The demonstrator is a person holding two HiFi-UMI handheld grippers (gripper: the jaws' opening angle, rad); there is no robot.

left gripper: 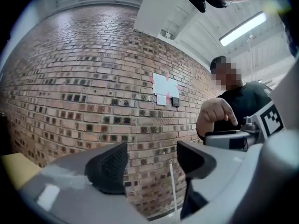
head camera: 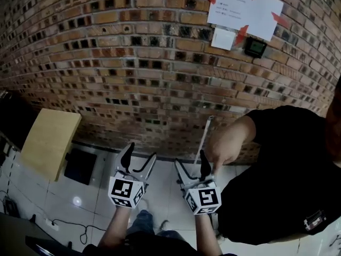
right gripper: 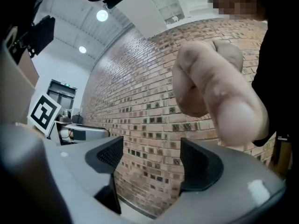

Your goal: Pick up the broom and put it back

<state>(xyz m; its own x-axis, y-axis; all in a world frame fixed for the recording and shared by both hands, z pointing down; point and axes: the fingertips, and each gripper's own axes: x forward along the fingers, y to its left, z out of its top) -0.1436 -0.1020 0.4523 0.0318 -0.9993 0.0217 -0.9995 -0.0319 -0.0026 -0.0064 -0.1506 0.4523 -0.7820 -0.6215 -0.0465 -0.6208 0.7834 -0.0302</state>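
The broom shows only as a thin pale handle point(head camera: 205, 140) that leans upright against the brick wall, just beyond my right gripper. The left gripper view catches the handle point(left gripper: 172, 185) between and beyond the jaws. My left gripper point(head camera: 141, 154) point(left gripper: 149, 164) points level at the wall, jaws apart with nothing between them. My right gripper point(head camera: 192, 164) point(right gripper: 149, 160) is beside it, jaws also apart and empty. Another person's hand point(head camera: 226, 143) point(right gripper: 219, 92) reaches down over the right gripper's outer jaw, close to the handle.
A person in a black shirt point(head camera: 287, 175) stands close on the right. A pale wooden board point(head camera: 50, 140) and a dark box point(head camera: 80, 166) sit by the wall at left. A cable point(head camera: 69, 225) runs over the white tiles. Papers point(head camera: 245, 7) are taped to the wall.
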